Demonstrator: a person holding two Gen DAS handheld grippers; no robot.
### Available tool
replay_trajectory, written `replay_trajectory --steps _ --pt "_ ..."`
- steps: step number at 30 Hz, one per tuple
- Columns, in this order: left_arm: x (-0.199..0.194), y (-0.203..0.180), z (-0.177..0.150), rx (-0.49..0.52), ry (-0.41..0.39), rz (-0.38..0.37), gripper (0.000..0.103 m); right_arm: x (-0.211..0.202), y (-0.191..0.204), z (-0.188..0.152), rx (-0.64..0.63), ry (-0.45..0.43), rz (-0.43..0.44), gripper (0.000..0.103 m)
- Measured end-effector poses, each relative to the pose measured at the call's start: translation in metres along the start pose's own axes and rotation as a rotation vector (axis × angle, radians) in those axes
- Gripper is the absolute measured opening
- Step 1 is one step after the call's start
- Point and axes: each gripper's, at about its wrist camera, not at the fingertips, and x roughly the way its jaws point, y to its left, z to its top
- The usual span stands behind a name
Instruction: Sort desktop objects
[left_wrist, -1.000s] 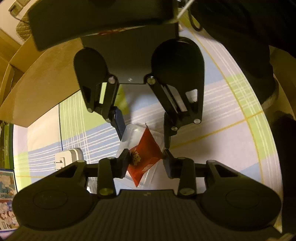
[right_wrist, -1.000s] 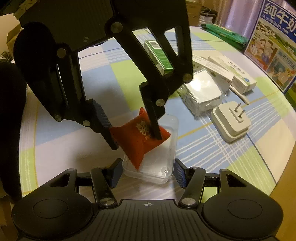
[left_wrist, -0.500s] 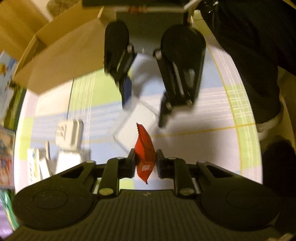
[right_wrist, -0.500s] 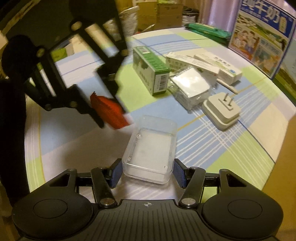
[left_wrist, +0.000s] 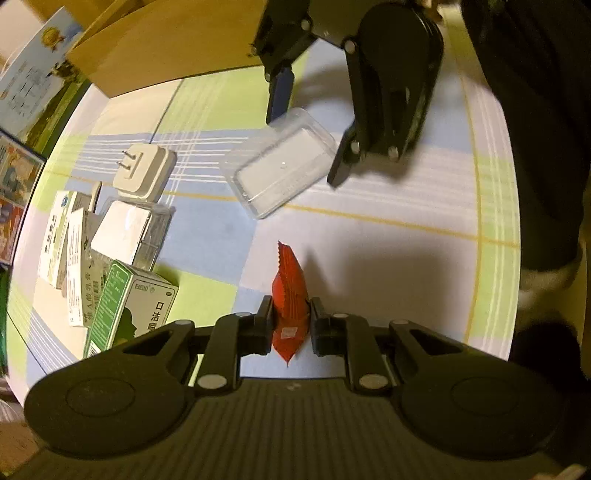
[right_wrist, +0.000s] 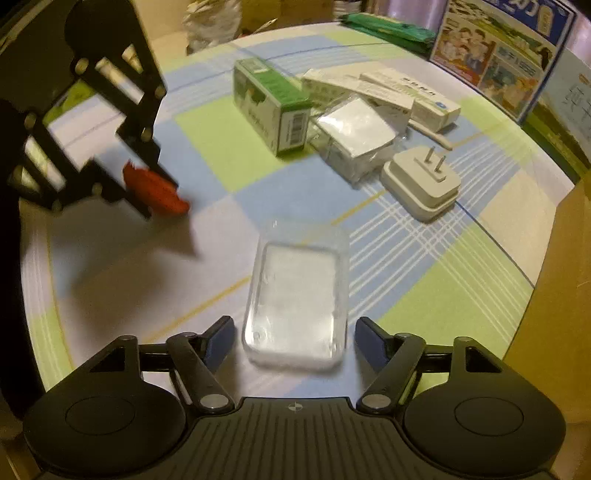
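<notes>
Clear plastic tray (right_wrist: 297, 295) lies flat on the checked tablecloth (right_wrist: 229, 147); interior looks white and bare, no item visible in it. Same tray seen from the left wrist view (left_wrist: 282, 173), skewed on the cloth, below the other tool.

Right gripper (right_wrist: 294, 338): jaws spread wide, one finger on each side of the tray's near end, small gap to each wall, not touching as far as visible. Holds nothing. In the left wrist view the right gripper (left_wrist: 308, 147) hangs over the tray's far end, fingers apart.

Left gripper (left_wrist: 291, 323): jaws closed on a red sachet (left_wrist: 290, 295), pinched edge-on near its lower half, serrated top pointing away from the camera. Sachet is held clear of the cloth; shadow falls to its right. In the right wrist view the left gripper (right_wrist: 147, 184) shows blurred at left, with the red sachet (right_wrist: 155, 192) between its fingers, well apart from the tray and to its left.

Far side of cloth: green box (right_wrist: 273, 107), two long white boxes (right_wrist: 369, 86), a clear-wrapped white block (right_wrist: 354, 136), white plug adapter (right_wrist: 421, 184) with prongs up. All grouped together, away from both tools. Cardboard box (left_wrist: 173, 40) at the table edge.
</notes>
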Motion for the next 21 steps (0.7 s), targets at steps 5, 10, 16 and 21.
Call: replay_trajectory --steps 5,10,16,21 --pt "0.002 0.011 0.006 -0.058 -0.018 -0.006 0.015 0.008 0.0 0.011 0.027 0.003 -0.016 0.071" --pt "0.003 0.021 0.009 -0.112 -0.043 -0.006 0.015 0.01 0.002 0.017 0.026 -0.001 -0.019 0.071" --pt "0.014 0.022 0.012 -0.16 -0.064 -0.009 0.016 0.012 0.0 0.016 0.034 -0.007 -0.017 0.07" --pt "0.02 0.025 0.01 -0.199 -0.075 -0.009 0.017 0.011 -0.001 0.016 0.042 -0.014 -0.014 0.063"
